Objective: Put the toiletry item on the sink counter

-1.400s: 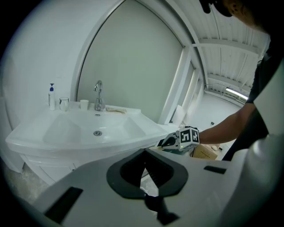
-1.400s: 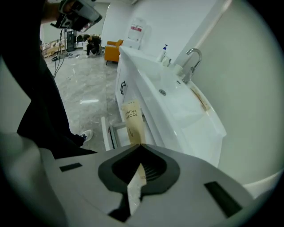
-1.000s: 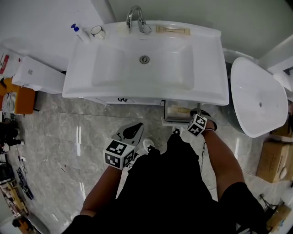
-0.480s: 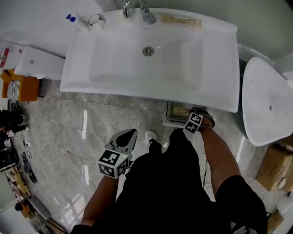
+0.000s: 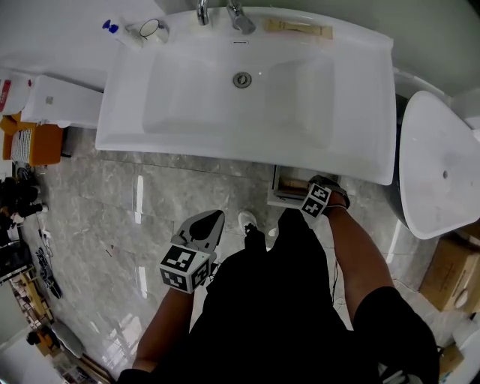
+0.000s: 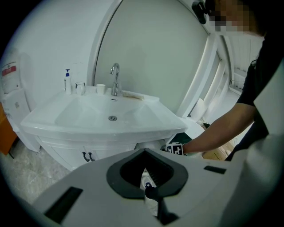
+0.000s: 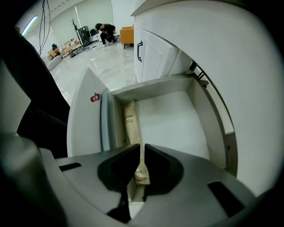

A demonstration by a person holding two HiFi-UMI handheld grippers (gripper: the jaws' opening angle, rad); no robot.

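Reaching into the open drawer (image 7: 177,117) under the sink counter (image 5: 360,97), the right gripper (image 7: 141,146) has its jaws pinched on the end of a tan packet (image 7: 130,122), seemingly a toothbrush, lying along the drawer's left side, while the left gripper (image 6: 144,151) hangs closed, empty.

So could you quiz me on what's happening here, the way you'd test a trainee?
1. True or false: the right gripper is shut on the end of a paper packet lying in the open drawer.
2. The left gripper is: A) holding a towel, B) shut with nothing in it, C) wide open.
3. Fill in: on the sink counter, a second packet lies just right of the ____.

Key: 1 true; 2 B; 3 faucet.
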